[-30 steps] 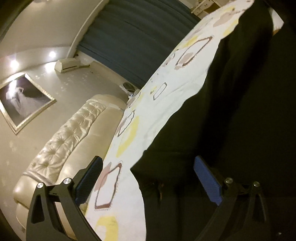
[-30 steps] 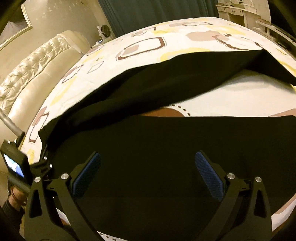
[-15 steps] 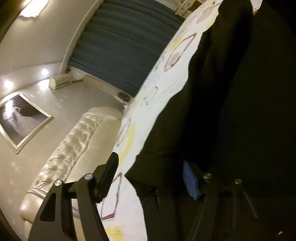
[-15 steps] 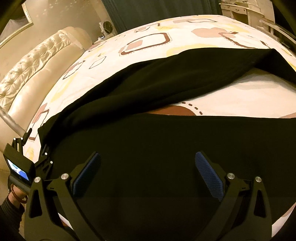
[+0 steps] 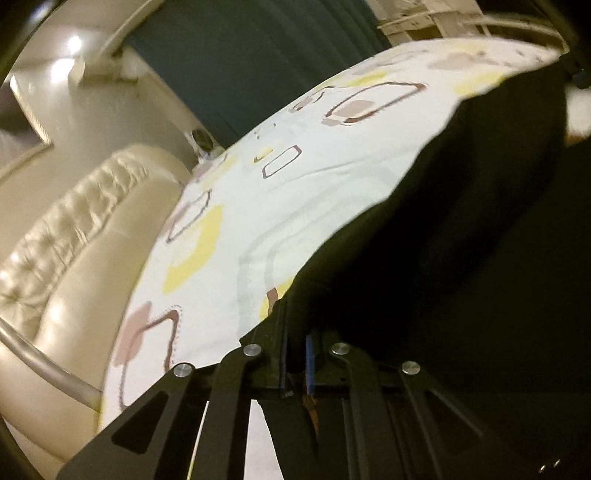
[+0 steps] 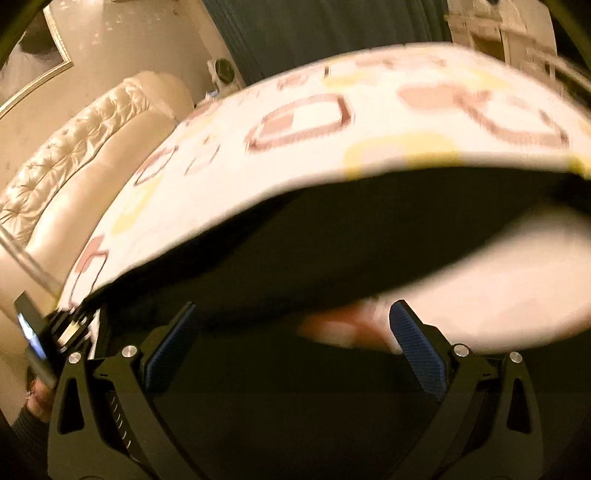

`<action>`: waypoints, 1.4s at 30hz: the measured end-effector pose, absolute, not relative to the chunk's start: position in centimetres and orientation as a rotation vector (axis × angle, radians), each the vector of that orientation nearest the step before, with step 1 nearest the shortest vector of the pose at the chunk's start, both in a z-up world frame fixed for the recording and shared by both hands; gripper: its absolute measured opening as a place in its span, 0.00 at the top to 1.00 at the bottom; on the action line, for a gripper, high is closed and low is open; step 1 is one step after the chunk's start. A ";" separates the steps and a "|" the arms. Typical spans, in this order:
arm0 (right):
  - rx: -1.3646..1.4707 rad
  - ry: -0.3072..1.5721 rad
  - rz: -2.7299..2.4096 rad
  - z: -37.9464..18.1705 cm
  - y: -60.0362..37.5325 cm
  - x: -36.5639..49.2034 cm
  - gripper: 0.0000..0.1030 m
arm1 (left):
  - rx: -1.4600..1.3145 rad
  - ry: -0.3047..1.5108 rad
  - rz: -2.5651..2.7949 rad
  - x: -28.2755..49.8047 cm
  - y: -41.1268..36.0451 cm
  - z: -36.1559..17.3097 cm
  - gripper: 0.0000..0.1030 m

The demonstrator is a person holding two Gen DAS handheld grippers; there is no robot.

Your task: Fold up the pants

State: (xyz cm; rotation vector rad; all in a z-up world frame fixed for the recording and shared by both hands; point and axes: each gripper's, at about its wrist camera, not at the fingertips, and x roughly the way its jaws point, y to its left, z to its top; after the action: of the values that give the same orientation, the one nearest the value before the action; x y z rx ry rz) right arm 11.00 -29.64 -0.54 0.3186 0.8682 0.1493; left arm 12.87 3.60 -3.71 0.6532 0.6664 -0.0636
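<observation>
Black pants (image 5: 461, 229) lie on a patterned bedsheet (image 5: 280, 206). My left gripper (image 5: 295, 354) is shut on the pants' edge near the waistband and the cloth rises from its fingers. In the right wrist view the pants (image 6: 295, 258) spread wide, with one leg running across the sheet (image 6: 332, 122). My right gripper (image 6: 291, 343) is open, low over the near part of the pants, with blue pads (image 6: 417, 347) on either side of the dark cloth. The left gripper's body (image 6: 44, 343) shows at the far left.
A cream tufted headboard (image 5: 62, 251) stands at the left of the bed. Dark curtains (image 5: 266, 55) hang behind it. A small fan (image 6: 223, 70) and white furniture (image 6: 495, 33) stand at the back. A framed picture (image 6: 33, 62) hangs on the wall.
My left gripper has shut on the pants' edge and lifted it. My right gripper has dropped closer to the pants and stays open.
</observation>
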 end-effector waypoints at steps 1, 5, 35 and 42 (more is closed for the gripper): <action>0.277 0.860 0.146 0.1 -30.4 13.2 0.02 | 0.631 0.680 -0.070 13.6 3.9 -3.4 0.93; 0.107 0.949 0.201 -0.3 -31.4 21.3 0.02 | 0.519 0.750 -0.068 18.1 5.7 -2.3 0.93; -0.410 1.027 0.458 -0.8 -24.8 26.3 0.87 | 0.003 0.987 -0.218 24.6 10.9 -2.7 0.92; -0.500 1.179 0.394 -3.6 -27.3 29.8 0.47 | -0.059 1.019 -0.203 25.9 12.0 -3.1 0.92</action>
State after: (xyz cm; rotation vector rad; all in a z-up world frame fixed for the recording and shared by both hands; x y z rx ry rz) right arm 29.83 -27.31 -3.63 -0.5000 1.1794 0.3939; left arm 25.93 11.99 -3.11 -0.0588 1.0192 -0.2034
